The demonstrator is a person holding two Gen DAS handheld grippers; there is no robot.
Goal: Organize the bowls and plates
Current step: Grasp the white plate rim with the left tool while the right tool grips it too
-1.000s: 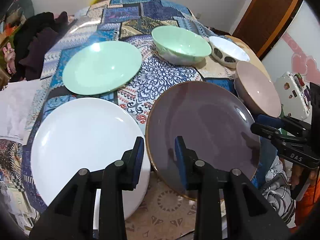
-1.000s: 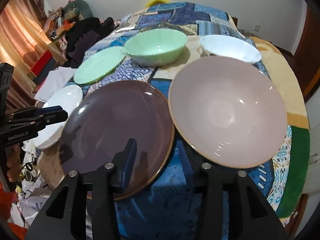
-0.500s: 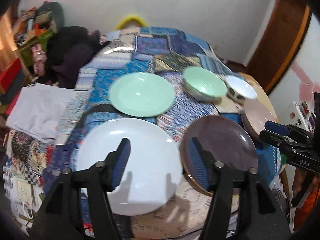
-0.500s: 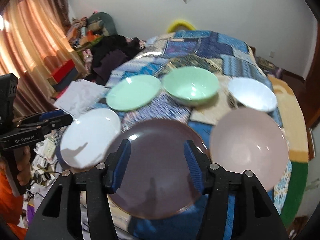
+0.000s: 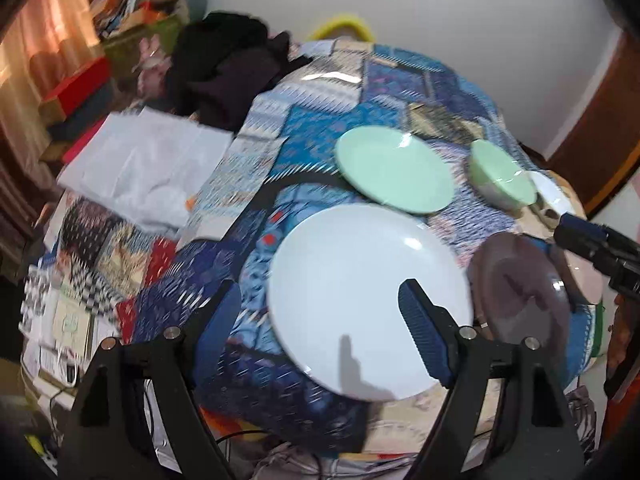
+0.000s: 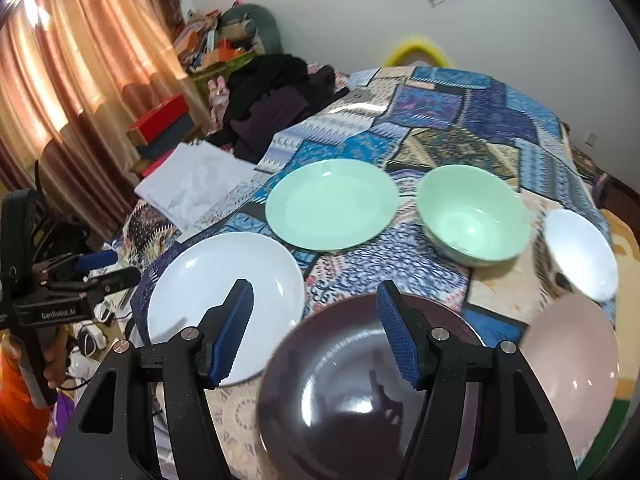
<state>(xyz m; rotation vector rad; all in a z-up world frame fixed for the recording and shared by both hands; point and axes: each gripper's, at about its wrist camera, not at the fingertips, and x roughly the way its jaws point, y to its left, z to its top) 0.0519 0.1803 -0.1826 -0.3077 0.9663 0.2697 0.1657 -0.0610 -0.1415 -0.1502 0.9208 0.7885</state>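
Both grippers are held above the near edge of the table, tilted downward. Left gripper (image 5: 320,312): jaws have just been opening and stand spread wide, nothing between the pads; the white plate (image 5: 368,300) lies on the cloth below and beyond them. Right gripper (image 6: 316,332): jaws have just been opening too, now moderately spread and empty, over the near rim of the dark purple plate (image 6: 360,392).

Near row on the patchwork tablecloth (image 6: 440,120), left to right in the right wrist view: white plate (image 6: 224,300), dark purple plate, pink bowl (image 6: 572,364). The purple plate's rim sits just beside the white plate and close to the pink bowl; whether they touch cannot be told.

Far row: green plate (image 6: 332,204), green bowl (image 6: 476,216), small white bowl (image 6: 580,256). All stand upright, each on its own, none stacked. The green plate's near edge lies just beside the white plate's far edge.

Left of the table: white folded cloth (image 6: 192,184), then a dark heap of clothes (image 6: 276,96), red and blue boxes (image 6: 160,128), orange-pink curtains (image 6: 80,60). A yellow curved object (image 6: 416,50) shows behind the far table edge against the white wall.

Left wrist view is motion-blurred.
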